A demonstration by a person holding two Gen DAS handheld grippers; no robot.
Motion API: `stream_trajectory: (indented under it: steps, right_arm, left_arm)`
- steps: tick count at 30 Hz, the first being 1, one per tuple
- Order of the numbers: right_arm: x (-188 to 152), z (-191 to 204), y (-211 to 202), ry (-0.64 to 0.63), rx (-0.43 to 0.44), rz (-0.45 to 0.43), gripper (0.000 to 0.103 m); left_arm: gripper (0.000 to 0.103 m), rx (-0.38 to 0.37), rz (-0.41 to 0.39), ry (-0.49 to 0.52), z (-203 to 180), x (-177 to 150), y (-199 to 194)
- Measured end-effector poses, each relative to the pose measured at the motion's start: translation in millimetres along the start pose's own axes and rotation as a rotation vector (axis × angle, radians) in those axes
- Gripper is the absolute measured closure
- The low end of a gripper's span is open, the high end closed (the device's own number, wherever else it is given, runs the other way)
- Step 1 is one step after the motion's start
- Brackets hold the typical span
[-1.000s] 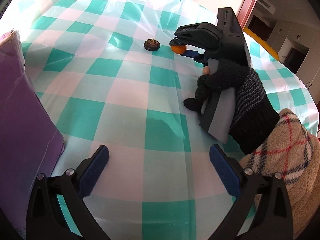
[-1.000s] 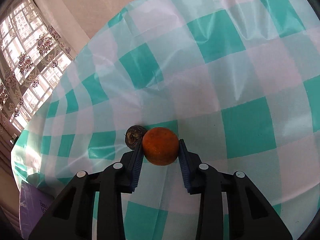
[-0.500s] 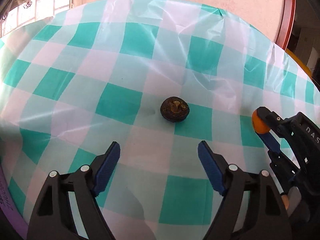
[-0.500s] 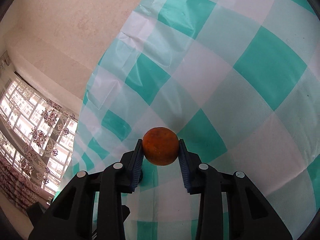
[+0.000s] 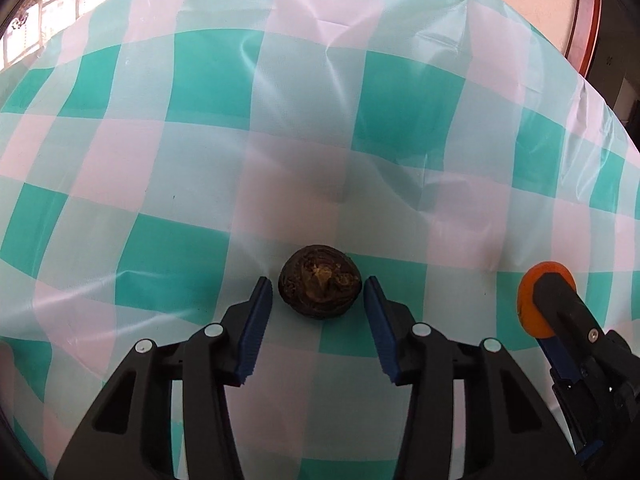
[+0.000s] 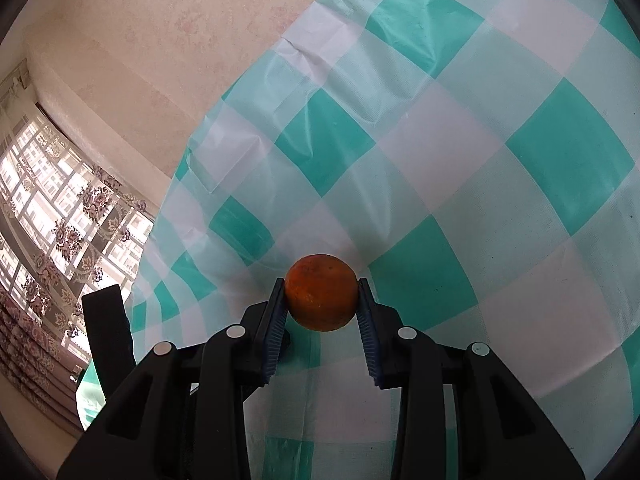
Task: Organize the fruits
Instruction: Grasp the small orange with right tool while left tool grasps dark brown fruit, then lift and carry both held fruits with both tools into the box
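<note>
Your left gripper (image 5: 318,304) sits low over the tabletop (image 5: 200,160) with its fingers (image 5: 256,320) spread on either side of the dark brown fruit (image 5: 320,292). A narrow gap shows at each blue pad, so nothing is gripped yet. The fruit rests on the checked cloth, between the fingertips, its pale stem scar facing up toward you.

To do this step well, push a little further forward so the pads meet the widest part of the fruit, not its near curve. Close slowly and evenly; the skin looks wrinkled and may be soft, so stop as soon as both pads touch firmly. Keep the fingertips just clear of the plastic cloth, or it could bunch up and drag.

Your right gripper (image 6: 322,304) has its fingers clamped on the orange fruit (image 6: 321,292), held above the tabletop off to the right. Keep that hand steady and apart from the left one while you close.

No brand, label or other writing can be read in either view. The cloth shows only its green-and-white checks.
</note>
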State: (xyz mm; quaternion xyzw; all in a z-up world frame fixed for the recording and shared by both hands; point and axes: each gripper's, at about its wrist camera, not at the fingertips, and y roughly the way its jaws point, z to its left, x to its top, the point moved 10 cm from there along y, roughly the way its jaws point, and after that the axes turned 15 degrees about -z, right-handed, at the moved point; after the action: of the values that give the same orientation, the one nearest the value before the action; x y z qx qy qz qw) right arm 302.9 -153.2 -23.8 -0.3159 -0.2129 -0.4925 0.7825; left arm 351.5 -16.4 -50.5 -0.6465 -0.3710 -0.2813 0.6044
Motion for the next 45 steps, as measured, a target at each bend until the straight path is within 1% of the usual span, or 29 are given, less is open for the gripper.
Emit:
stream_trajectory:
  steps: [1, 2, 4, 7, 14, 16, 18, 21, 23, 27, 30, 33, 38, 45]
  right_arm:
    - [-0.1, -1.0, 0.4, -0.001, -0.004, 0.002, 0.068]
    - [-0.7, -2.8, 0.7, -0.002, -0.011, 0.004, 0.068]
    - [-2.2, -4.5, 2.2, -0.011, -0.028, 0.010, 0.068]
    - [-4.4, -2.9, 4.4, -0.038, -0.044, 0.017, 0.068]
    - [-4.2, -4.5, 3.6, -0.039, -0.068, -0.001, 0.068]
    - [-7.3, -3.4, 5.4, -0.055, -0.074, 0.018, 0.068]
    - [-11.5, -3.4, 5.6, -0.042, -0.058, 0.046, 0.069]
    - [-14.5, -7.2, -4.6, -0.016, -0.063, 0.046, 0.068]
    - [-19.6, -5.8, -12.8, -0.025, -0.056, 0.058, 0.068]
    - [-30.6, -2.6, -33.3, -0.066, -0.052, 0.085, 0.068]
    - [-37.9, -6.0, -50.4, -0.059, -0.057, 0.099, 0.068]
    - [-43.6, -10.3, -70.7, -0.058, -0.069, 0.102, 0.068]
    - [-56.8, -11.3, -107.8, -0.087, -0.066, 0.116, 0.068]
    - [-79.8, -5.5, -157.1, -0.182, -0.070, 0.144, 0.068]
  left_arm:
    - [0.062, 0.008, -0.002, -0.009, 3.4, 1.4, 0.8]
    - [0.063, 0.000, -0.005, -0.023, 6.2, 2.3, -0.2]
    - [0.064, -0.025, -0.015, -0.066, 12.8, 3.2, -2.4]
    - [0.064, -0.032, -0.048, -0.095, 18.7, 5.7, -11.8]
    - [0.064, -0.060, -0.103, -0.170, 28.9, -16.3, -55.8]
    - [0.064, -0.066, -0.093, -0.171, 29.9, -24.5, -64.2]
    - [0.064, -0.064, -0.090, -0.154, 26.2, -32.0, -72.2]
    - [0.064, -0.078, -0.100, -0.165, 27.4, -41.2, -88.7]
    - [0.064, -0.092, -0.100, -0.164, 23.8, -49.5, -102.9]
    - [0.064, -0.101, -0.097, -0.156, 22.6, -68.3, -115.8]
    - [0.064, -0.105, -0.096, -0.153, 16.3, -77.1, -122.3]
    - [0.064, -0.110, -0.096, -0.151, 16.3, -87.8, -132.0]
    - [0.064, -0.114, -0.103, -0.157, 22.6, -106.4, -159.1]
    - [0.064, -0.122, -0.100, -0.143, 25.8, -133.5, -196.8]
